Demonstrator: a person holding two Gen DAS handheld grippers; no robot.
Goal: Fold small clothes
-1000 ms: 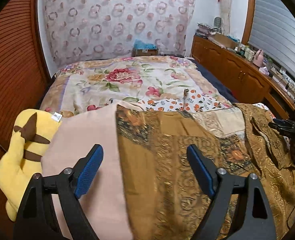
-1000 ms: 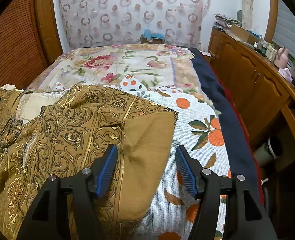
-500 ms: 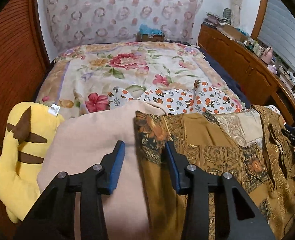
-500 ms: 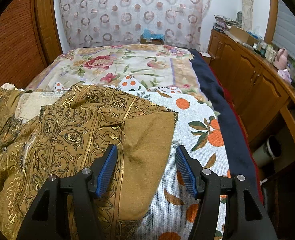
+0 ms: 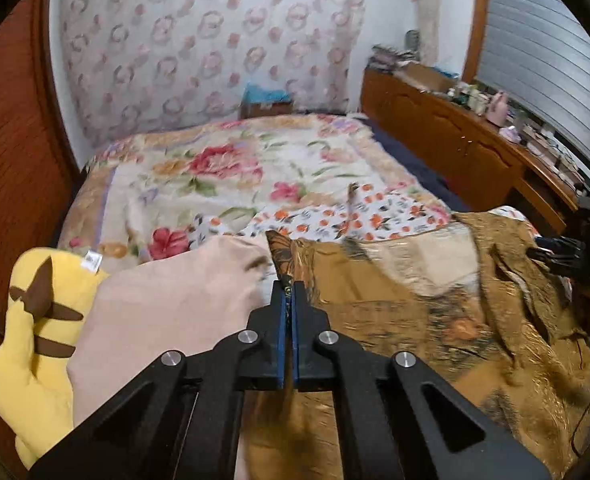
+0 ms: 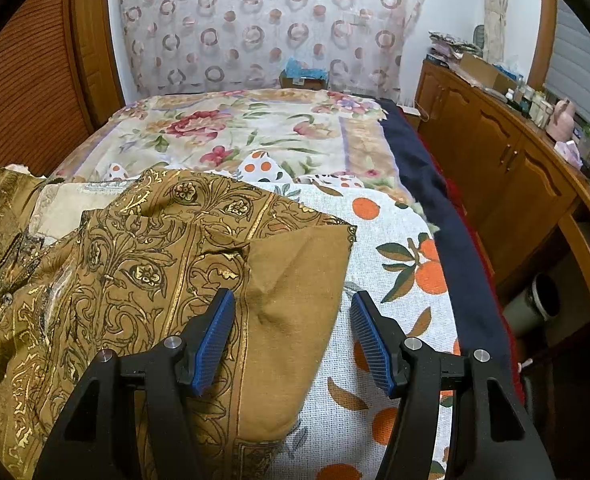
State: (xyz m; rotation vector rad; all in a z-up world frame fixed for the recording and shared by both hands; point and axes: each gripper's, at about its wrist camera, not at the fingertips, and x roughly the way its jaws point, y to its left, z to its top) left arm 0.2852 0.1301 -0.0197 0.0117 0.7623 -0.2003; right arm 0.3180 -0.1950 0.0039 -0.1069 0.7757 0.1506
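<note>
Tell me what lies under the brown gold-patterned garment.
The brown gold-patterned garment lies on an orange-print cloth at its right edge and beside a pink cloth on its left. What lies beneath its middle is covered.

You see an ochre garment (image 6: 143,264) (gold scrollwork), an orange-fruit sheet (image 6: 407,264), a pink cloth (image 5: 167,320), a yellow plush toy (image 5: 35,320).
</note>
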